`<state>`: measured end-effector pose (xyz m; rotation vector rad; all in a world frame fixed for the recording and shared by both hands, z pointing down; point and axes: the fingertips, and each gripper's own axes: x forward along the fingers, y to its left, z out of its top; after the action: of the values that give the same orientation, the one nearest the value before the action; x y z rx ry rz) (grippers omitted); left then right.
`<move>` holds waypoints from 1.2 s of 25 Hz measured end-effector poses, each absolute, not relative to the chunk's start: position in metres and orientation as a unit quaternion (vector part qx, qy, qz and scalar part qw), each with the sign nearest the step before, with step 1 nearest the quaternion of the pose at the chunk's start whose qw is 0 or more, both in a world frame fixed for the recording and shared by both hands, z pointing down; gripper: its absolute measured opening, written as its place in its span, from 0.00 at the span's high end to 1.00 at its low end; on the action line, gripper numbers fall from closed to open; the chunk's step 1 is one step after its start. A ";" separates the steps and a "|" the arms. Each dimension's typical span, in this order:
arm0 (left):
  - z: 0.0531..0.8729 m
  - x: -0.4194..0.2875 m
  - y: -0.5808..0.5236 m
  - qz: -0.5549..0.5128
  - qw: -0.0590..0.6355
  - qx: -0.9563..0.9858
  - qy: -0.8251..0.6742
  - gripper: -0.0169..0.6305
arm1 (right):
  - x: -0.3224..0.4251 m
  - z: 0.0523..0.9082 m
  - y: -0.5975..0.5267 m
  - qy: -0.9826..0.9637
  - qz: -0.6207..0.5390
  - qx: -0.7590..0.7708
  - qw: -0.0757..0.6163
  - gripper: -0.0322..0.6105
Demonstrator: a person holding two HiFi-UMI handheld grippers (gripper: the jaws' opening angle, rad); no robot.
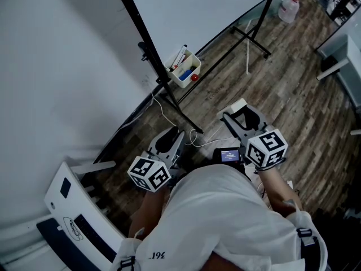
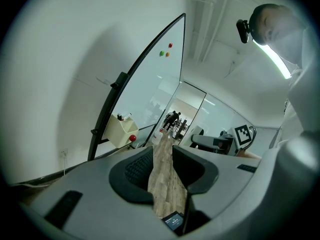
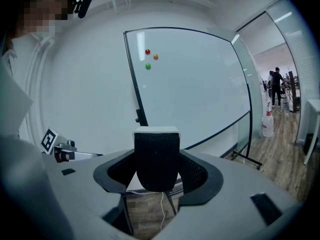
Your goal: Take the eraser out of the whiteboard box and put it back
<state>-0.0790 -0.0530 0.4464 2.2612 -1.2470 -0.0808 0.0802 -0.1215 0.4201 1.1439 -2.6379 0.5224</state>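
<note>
The eraser [image 3: 156,159], black felt under a white back, sits clamped between the jaws of my right gripper [image 3: 156,170]. In the head view that gripper [image 1: 243,117] hovers over the wood floor, with the eraser's white back [image 1: 233,107] at its tip. It is well short of the whiteboard box [image 1: 183,69]. This box, a white bin with markers and a red ball, hangs on the whiteboard stand. My left gripper [image 1: 169,139] is held low on the left, open. Its jaws [image 2: 162,166] frame only bare floor, and the box [image 2: 119,131] lies ahead to the left.
The whiteboard [image 3: 195,84] on its black stand carries three small magnets [image 3: 148,59]. A white cable [image 1: 169,117] trails over the floor by the stand's leg. A water bottle [image 1: 288,9] stands far right, and a white seat [image 1: 73,208] is at lower left.
</note>
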 end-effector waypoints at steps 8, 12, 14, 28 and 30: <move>0.436 -0.079 -0.064 -0.028 0.254 0.850 -0.461 0.78 | 0.080 0.405 -0.133 -0.901 0.157 0.392 0.095 0.53; 0.431 -0.082 -0.074 -0.025 0.239 0.853 -0.463 0.78 | 0.075 0.398 -0.143 -0.904 0.147 0.392 0.089 0.53; 0.430 -0.085 -0.080 -0.022 0.232 0.854 -0.466 0.78 | 0.072 0.394 -0.146 -0.906 0.142 0.389 0.088 0.53; 0.416 -0.101 -0.124 -0.012 0.197 0.859 -0.472 0.78 | 0.044 0.375 -0.184 -0.915 0.108 0.378 0.090 0.53; 0.414 -0.103 -0.130 -0.011 0.192 0.859 -0.474 0.78 | 0.040 0.372 -0.189 -0.916 0.102 0.376 0.093 0.53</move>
<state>-0.1033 -0.1303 0.4139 2.4135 -1.3307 -0.0296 0.0403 -0.1895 0.3716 1.1167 -2.7185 0.3035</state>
